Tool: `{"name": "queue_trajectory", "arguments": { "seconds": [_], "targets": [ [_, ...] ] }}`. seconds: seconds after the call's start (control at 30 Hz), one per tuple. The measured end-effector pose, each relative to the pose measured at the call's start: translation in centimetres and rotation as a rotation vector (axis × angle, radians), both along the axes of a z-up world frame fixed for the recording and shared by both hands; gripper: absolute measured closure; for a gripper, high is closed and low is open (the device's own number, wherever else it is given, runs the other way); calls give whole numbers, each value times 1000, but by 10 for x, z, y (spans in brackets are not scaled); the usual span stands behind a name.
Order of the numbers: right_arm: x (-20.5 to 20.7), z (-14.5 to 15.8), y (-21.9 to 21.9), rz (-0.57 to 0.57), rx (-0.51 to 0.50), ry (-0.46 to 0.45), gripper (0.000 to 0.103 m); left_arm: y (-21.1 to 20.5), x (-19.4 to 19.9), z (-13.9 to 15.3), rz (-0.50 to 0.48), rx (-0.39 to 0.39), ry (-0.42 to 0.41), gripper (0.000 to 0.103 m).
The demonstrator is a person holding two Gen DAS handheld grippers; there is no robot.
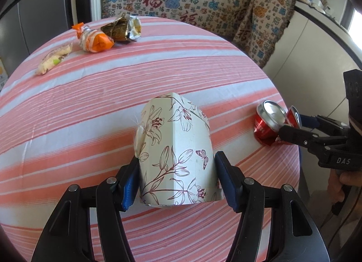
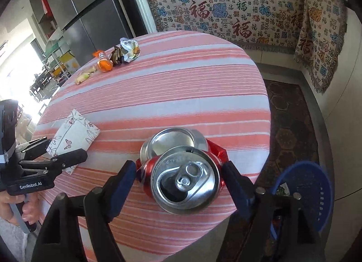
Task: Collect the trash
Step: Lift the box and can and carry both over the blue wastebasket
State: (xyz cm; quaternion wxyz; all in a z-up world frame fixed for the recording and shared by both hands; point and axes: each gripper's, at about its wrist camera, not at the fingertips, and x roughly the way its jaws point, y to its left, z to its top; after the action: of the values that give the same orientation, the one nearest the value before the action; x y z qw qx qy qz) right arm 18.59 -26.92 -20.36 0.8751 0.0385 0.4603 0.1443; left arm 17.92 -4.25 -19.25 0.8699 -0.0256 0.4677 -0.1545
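Left fingers (image 1: pixel 135 180) grip floral carton (image 1: pixel 174 160); right fingers (image 2: pixel 123 180) grip crushed can (image 2: pixel 183 171); blue basket (image 2: pixel 316 185) beside table.

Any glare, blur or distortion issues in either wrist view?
Left wrist: fisheye bends the striped tablecloth; blown-out window at right edge; floral box sharp. Right wrist: overexposed left side; shine on the crushed can lid; dark vignette corners.

Blk fingers (image 1: pixel 130 185) w/ blue pads
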Motion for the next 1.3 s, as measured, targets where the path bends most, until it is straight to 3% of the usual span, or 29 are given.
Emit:
{"name": "queue_trajectory", "arguments": {
  "seconds": [0.13,0.43,0.57,0.77,0.97,1.3],
  "targets": [
    [1,4,0,-5,-1,4,27,-3,-2,4,1,-18,3,39],
    [-5,23,-28,-75,174,-41,27,-40,-3,28,-50,-33,-9,39],
    [-11,45,-61,-124,198,-82,27,-84,-2,43,-120,-49,-20,39],
    [-31,63,-136,-276,142,-128,27,-173,-2,58,-258,-58,-35,39],
    [-44,46,-216,-448,91,-65,27,-257,5,49,-356,-76,-5,39],
    [-38,-5,-298,-613,85,41,27,-354,14,-4,-420,-63,79,39]
  ]
}}
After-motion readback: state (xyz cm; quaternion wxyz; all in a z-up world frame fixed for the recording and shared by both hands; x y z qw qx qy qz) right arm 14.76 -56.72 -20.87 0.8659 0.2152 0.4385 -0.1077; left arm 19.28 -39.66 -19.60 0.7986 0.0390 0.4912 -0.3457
